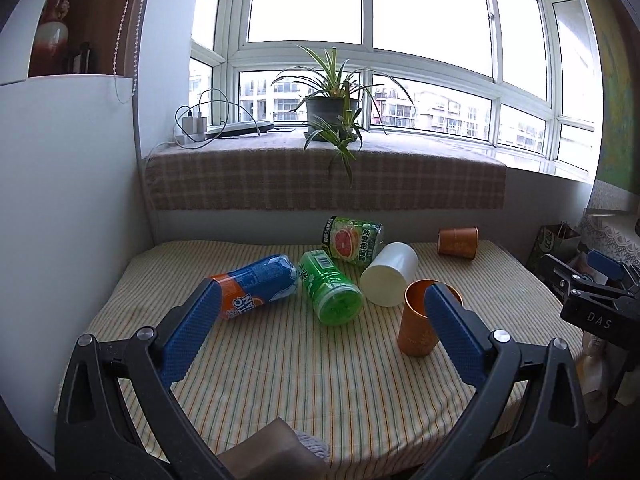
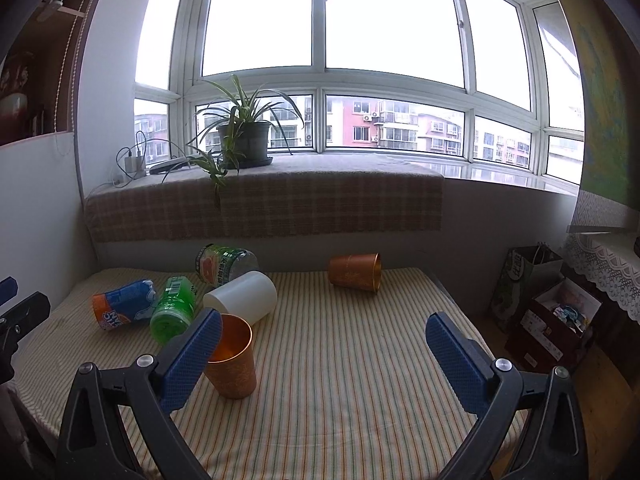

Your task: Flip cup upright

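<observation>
Orange cup [image 2: 232, 360] upright beside left pad of wide-spread right fingers [image 2: 200, 356], untouched; left fingers [image 1: 192, 336] likewise wide

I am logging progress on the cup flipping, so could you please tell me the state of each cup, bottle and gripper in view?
Near orange metal cup: upright, mouth up.
Far orange metal cup: on its side.
White plastic cup: on its side.
Blue and orange drink bottle: lying down.
Plain green bottle: lying down.
Grapefruit-label green bottle: lying down.
Left gripper: open, empty.
Right gripper: open, empty.
</observation>
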